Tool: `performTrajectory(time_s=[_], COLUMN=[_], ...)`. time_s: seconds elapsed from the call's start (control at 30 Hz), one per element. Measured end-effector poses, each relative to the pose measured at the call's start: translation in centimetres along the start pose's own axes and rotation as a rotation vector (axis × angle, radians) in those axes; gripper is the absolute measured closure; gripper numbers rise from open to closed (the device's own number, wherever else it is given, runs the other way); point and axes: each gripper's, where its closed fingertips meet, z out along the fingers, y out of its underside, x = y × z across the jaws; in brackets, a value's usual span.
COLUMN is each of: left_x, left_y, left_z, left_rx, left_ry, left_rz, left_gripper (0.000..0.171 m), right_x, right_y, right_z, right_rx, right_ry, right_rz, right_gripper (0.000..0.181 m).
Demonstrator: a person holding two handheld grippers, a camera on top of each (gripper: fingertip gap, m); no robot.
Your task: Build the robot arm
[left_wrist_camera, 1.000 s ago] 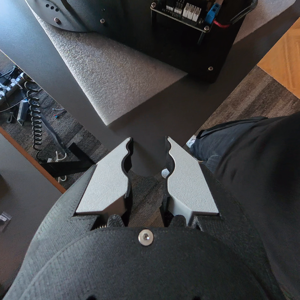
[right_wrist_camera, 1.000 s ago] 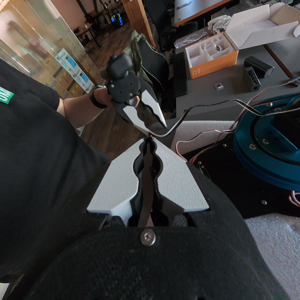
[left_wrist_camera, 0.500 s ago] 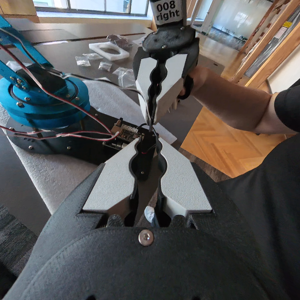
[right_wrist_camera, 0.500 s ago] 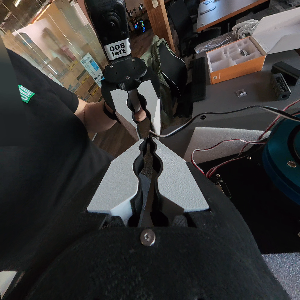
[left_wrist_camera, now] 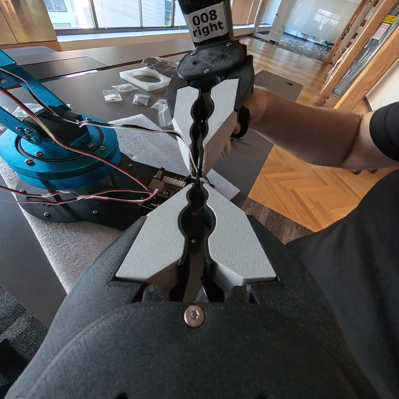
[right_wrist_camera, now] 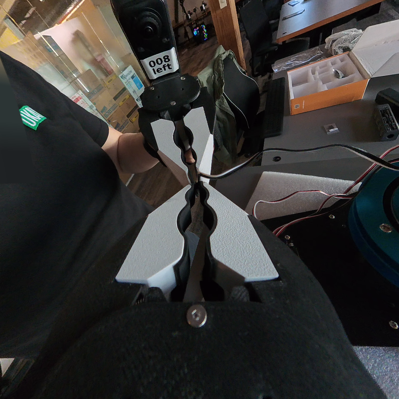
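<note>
A black-and-white cable (left_wrist_camera: 129, 127) runs from the blue robot arm (left_wrist_camera: 64, 155) to the two grippers, which meet tip to tip in the air. My right gripper (right_wrist_camera: 197, 185) is shut on the cable near its end; in the left wrist view it (left_wrist_camera: 197, 171) points down from above. My left gripper (left_wrist_camera: 197, 184) is shut on the cable's black end, and it also shows in the right wrist view (right_wrist_camera: 194, 174). The cable (right_wrist_camera: 302, 149) sweeps off to the right there. A circuit board (left_wrist_camera: 166, 185) with red-and-white wires lies just behind the tips.
The blue arm stands on a black baseplate (left_wrist_camera: 86, 211) on a grey foam sheet (left_wrist_camera: 75, 241). Small plastic bags (left_wrist_camera: 112, 95) and a white foam ring (left_wrist_camera: 146, 77) lie farther back. An open orange box (right_wrist_camera: 323, 97) and a keyboard (right_wrist_camera: 274, 108) sit on the desk. The person's torso is close. My two grippers' fingertips are within a few centimetres of each other.
My left gripper swung up from the table corner to meet the right gripper and closed on the cable's end. The right gripper stayed shut on the cable.
</note>
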Motion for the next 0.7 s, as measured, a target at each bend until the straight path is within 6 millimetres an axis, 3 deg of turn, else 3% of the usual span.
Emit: performTrajectory(time_s=[0.23,0.7], left_x=[-0.3,0.1], left_y=[0.4,0.9], left_z=[-0.2,0.8], left_rx=[-0.01,-0.061], left_ry=[0.017,0.049], left_rz=[-0.031,-0.018], left_gripper=[0.171,0.171], right_x=[0.4,0.2], right_y=[-0.1,1.0], right_z=[-0.2,-0.4], right_rx=[-0.046,-0.228], right_ry=[-0.042,-0.151], right_rz=[-0.003,-0.114], right_gripper=[0.163,0.181])
